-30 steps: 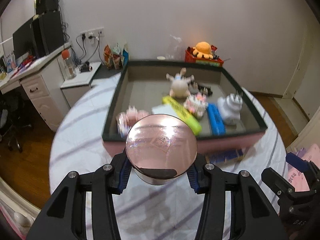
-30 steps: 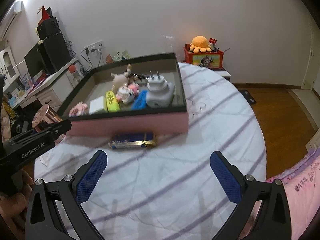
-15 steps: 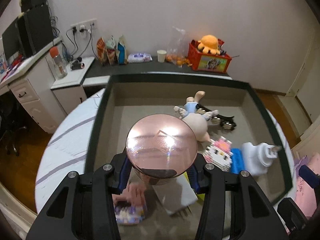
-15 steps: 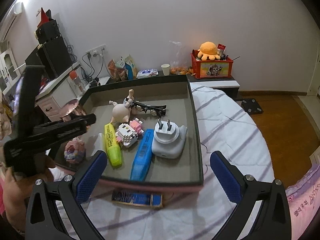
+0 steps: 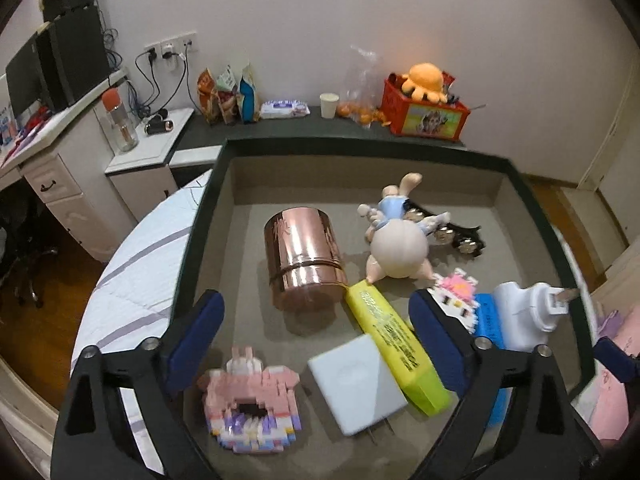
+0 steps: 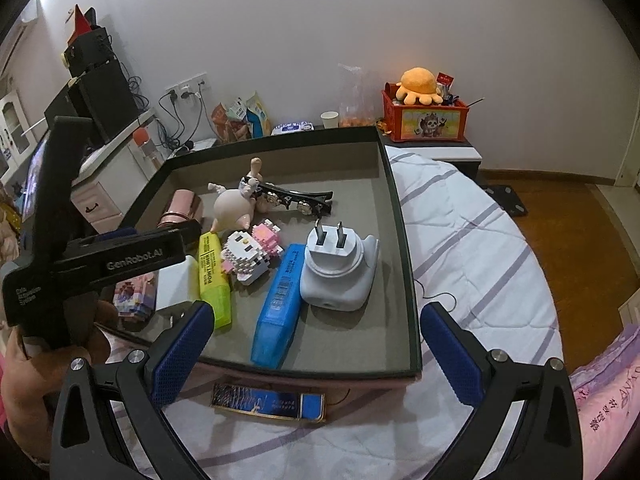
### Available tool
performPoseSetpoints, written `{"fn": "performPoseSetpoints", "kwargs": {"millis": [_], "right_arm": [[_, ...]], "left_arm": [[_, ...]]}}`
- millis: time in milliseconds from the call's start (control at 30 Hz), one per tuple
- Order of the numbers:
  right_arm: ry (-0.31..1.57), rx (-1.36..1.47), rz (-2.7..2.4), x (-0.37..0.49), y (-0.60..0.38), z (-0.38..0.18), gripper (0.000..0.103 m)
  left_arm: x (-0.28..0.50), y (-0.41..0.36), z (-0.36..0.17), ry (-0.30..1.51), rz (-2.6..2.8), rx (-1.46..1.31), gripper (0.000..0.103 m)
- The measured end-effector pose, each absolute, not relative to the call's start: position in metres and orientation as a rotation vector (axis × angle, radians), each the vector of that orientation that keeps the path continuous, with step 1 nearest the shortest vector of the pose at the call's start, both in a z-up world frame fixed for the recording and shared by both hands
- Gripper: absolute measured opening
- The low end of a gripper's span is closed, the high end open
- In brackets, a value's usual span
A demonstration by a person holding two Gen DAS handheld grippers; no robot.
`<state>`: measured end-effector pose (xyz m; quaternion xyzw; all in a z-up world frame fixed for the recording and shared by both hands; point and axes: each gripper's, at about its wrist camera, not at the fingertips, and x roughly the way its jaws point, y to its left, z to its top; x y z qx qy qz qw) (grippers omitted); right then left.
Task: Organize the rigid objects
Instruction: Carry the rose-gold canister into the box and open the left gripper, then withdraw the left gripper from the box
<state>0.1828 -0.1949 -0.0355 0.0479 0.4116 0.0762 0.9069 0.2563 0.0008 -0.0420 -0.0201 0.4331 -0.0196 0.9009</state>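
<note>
A copper-pink metal tin (image 5: 304,258) lies on the floor of the dark-rimmed tray (image 5: 188,248), left of the rabbit figurine (image 5: 398,242); it also shows in the right wrist view (image 6: 180,208). My left gripper (image 5: 316,332) is open and empty, just behind the tin, above the tray. My right gripper (image 6: 316,350) is open and empty over the tray's near edge (image 6: 320,370). A dark blue flat pack (image 6: 268,402) lies on the bedspread in front of the tray.
The tray holds a yellow highlighter (image 5: 394,342), white square charger (image 5: 358,382), pink block toy (image 5: 250,396), blue case (image 6: 278,302), white plug adapter (image 6: 338,276), block kitten (image 6: 248,252) and hair clip (image 6: 296,198). A striped bedspread (image 6: 480,264) surrounds it.
My left gripper carried the copper tin over the tray, opened and let it go; the tin now lies in the tray. The right gripper moved closer over the tray's near edge.
</note>
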Motion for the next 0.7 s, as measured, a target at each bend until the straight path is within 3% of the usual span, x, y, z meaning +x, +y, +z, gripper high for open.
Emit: {"fn": "performPoseSetpoints", "kwargs": {"millis": [367, 700], "right_arm": [[0.773, 0.105, 0.152, 0.131, -0.198, -0.007, 0.103], [0.721, 0.111, 0.146, 0.068, -0.197, 0.001, 0.103]], "left_arm": [[0.180, 0.008, 0.001, 0.786, -0.025, -0.026, 0.103], [0.102, 0.007, -0.010, 0.809, -0.045, -0.044, 0.103]]}}
